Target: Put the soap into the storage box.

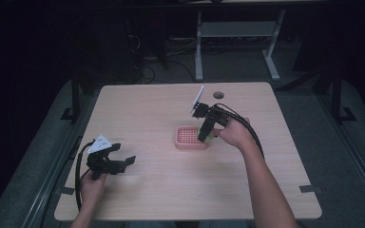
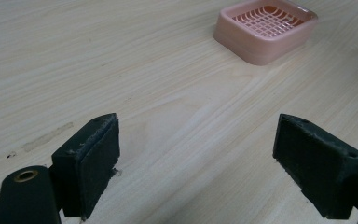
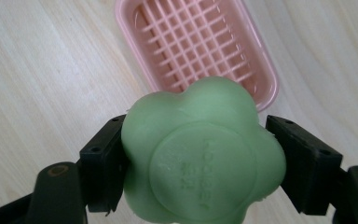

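Right tongs (image 3: 196, 163) clamped on the soap (image 3: 200, 154): green, flower-shaped, lobed edge, round stamped disc facing your camera. Jaws press two opposite lobes. In the right gripper view the soap hangs above the near end of the dish (image 3: 196, 46), not yet in it; the gap to the grid can't be judged. In the high view your right tongs (image 1: 204, 135) stand steep at the dish's (image 1: 186, 142) right edge.

Left tongs (image 2: 196, 163) stand wide apart, nothing between them, low over bare surface (image 2: 121, 70) well left of the dish (image 2: 265, 32). In the high view the left tongs (image 1: 119, 159) sit toward the near-left, clear of the dish.

Likely step: setting the soap into the dish.

Risks from here:
- Grip is on curved lobes. Soap is slick; if you squeeze harder or tilt, it may squirt out and land beside the dish.
- The soap sits over the dish's near rim rather than its middle. Let go here and it may catch the rim and tip out, or flip the dish.
- The dish is light and unheld. A jaw brushing its wall on the way down would likely shove it along the surface.
- Soft bar: your pads may dent it or stick on release, dragging it back up.
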Available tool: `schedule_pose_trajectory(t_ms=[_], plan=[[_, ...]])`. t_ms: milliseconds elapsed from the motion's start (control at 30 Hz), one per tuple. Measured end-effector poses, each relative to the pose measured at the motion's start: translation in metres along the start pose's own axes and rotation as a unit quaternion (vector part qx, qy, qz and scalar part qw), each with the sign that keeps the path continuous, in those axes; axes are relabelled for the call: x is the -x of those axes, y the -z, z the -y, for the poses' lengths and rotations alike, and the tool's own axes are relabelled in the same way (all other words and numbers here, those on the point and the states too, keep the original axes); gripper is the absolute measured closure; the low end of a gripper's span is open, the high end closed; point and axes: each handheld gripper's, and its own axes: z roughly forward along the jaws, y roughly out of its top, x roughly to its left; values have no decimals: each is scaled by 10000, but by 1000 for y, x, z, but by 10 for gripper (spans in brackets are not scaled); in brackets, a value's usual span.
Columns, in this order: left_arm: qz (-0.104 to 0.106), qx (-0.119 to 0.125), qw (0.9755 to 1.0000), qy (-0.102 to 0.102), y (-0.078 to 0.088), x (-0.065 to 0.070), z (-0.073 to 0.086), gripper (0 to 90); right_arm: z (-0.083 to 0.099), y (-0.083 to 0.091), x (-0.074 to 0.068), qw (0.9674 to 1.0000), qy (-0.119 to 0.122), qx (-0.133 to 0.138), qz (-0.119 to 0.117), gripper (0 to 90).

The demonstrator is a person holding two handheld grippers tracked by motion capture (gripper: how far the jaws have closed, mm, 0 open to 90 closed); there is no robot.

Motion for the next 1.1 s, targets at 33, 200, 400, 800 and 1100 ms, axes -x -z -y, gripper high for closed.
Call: schedule_pose_trajectory(t_ms=[33, 200, 400, 800, 1100], plan=[[1, 0, 10000, -4, 0, 0, 0, 144, 0, 0, 0, 10000, 0, 0, 0, 258], [11, -1, 10000, 34, 0, 0, 0, 143, -12, 0, -1, 10000, 38, 25, 34, 258], [4, 30, 10000, 64, 0, 1, 0, 144, -24, -2, 3, 9999, 0, 108, -32, 258], [-36, 2, 10000, 24, 1, 0, 0, 144, -29, -13, 9, 9999, -120, 34, -5, 258], [-26, -4, 10000, 4, 1, -1, 0, 144, -32, -21, 12, 9997, -248, 40, -44, 258]])
